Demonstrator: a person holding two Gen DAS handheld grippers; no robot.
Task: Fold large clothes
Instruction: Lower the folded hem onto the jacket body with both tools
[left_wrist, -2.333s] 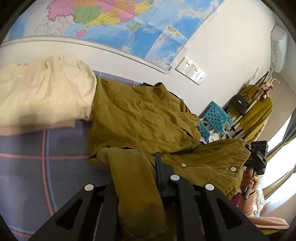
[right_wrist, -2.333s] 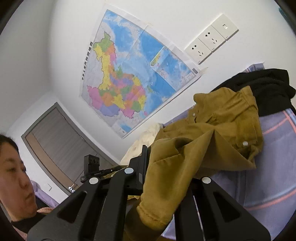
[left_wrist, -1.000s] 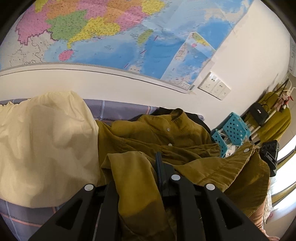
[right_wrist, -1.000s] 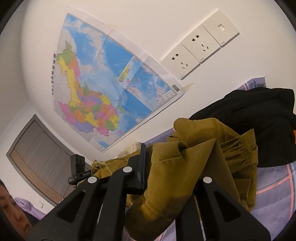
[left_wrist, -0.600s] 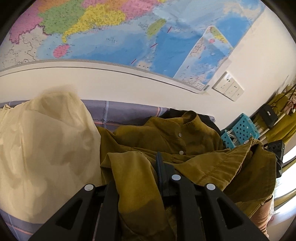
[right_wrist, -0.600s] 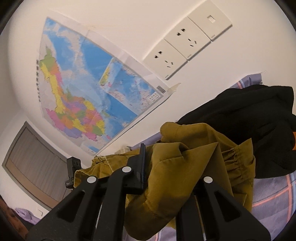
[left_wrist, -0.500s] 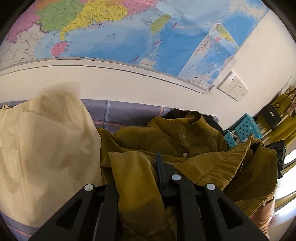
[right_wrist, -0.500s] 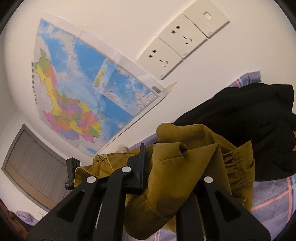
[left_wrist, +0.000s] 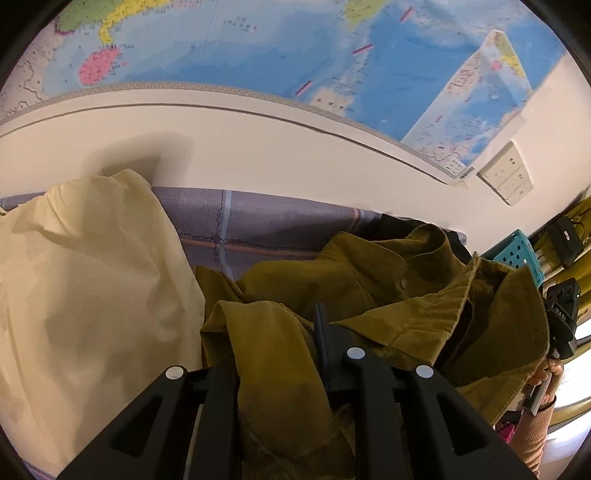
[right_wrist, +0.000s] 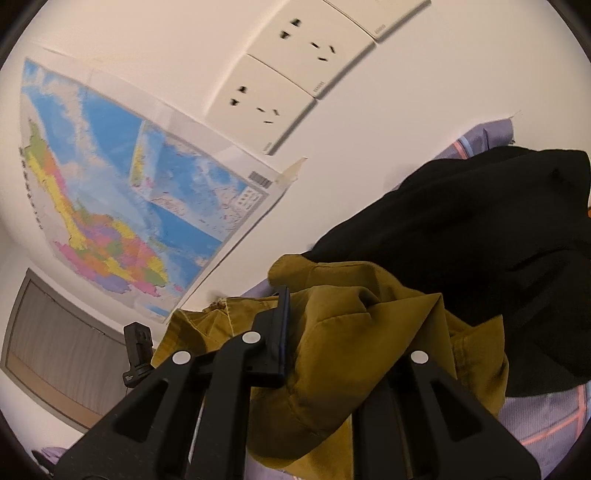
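Both grippers carry the olive-green corduroy jacket (left_wrist: 354, 288) forward toward the wall map (left_wrist: 295, 48), folding its lower half over its collar. The left gripper (left_wrist: 280, 354) and right gripper (right_wrist: 347, 332) have just been loosening slightly, cloth still pinched between.

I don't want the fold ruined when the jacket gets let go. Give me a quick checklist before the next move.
1. Left hand-held gripper has olive jacket fabric between its jaws, which have just been opening: ok.
2. Right hand-held gripper likewise: ok.
3. Folded edge over the jacket's collar: ok.
4. Fabric resting on the bedsheet: cannot tell.
5. Clear of cream garment: not ok, touching.
6. Clear of black garment: not ok, touching.
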